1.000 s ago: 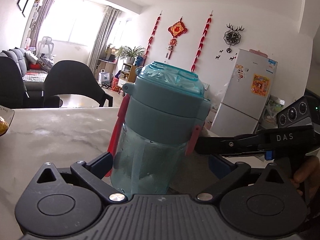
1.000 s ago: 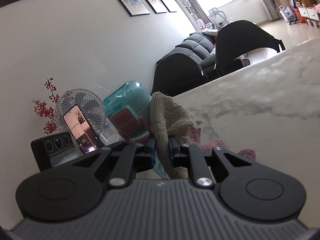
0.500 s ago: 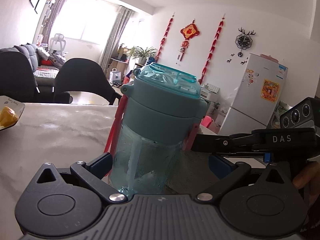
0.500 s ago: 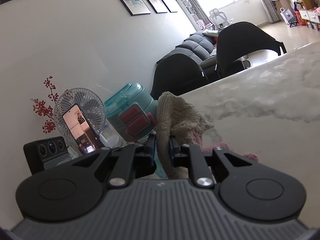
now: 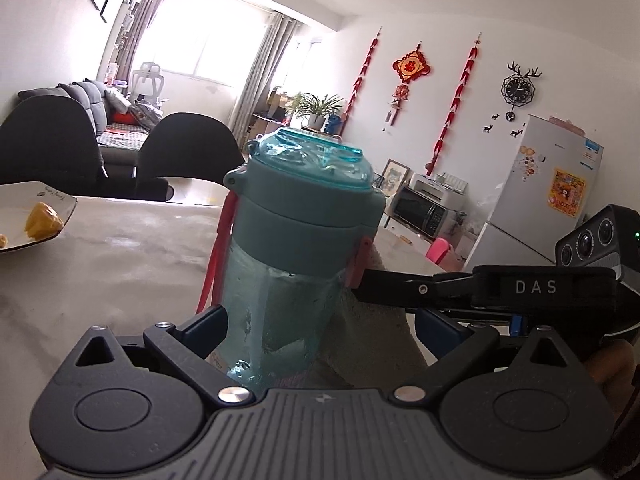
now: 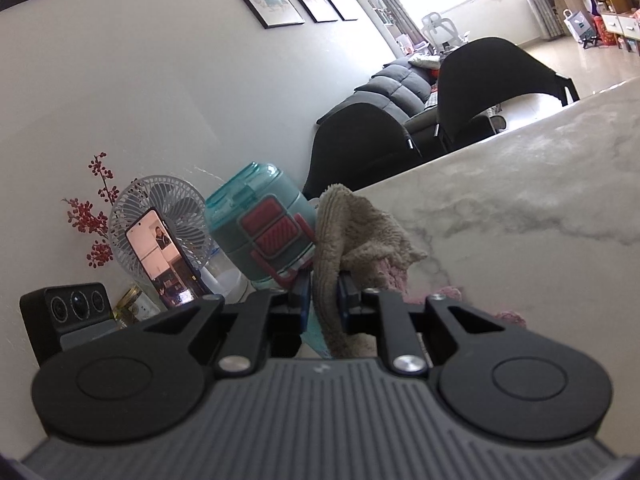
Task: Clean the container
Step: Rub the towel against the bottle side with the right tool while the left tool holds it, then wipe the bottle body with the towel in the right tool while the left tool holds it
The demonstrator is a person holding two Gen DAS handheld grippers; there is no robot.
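A teal water bottle (image 5: 288,272) with a clear body, teal lid and red strap stands between the fingers of my left gripper (image 5: 320,330), which is shut on its lower body. My right gripper (image 6: 323,294) is shut on a beige cloth (image 6: 352,236) and presses it against the bottle's side; it comes in from the right in the left wrist view, where the cloth (image 5: 372,332) lies against the bottle. In the right wrist view the bottle (image 6: 264,224) shows just left of the cloth.
The marble table (image 6: 520,240) runs ahead. A white plate with yellow food (image 5: 36,216) sits at the far left. A small fan (image 6: 160,216), a phone (image 6: 160,256) and a jar (image 6: 132,304) stand beyond the bottle. Black chairs (image 5: 188,152) line the far edge.
The left wrist view has swung, showing more of the room's right side and the plate. The right gripper and cloth have shifted against the bottle's side; both grips hold.
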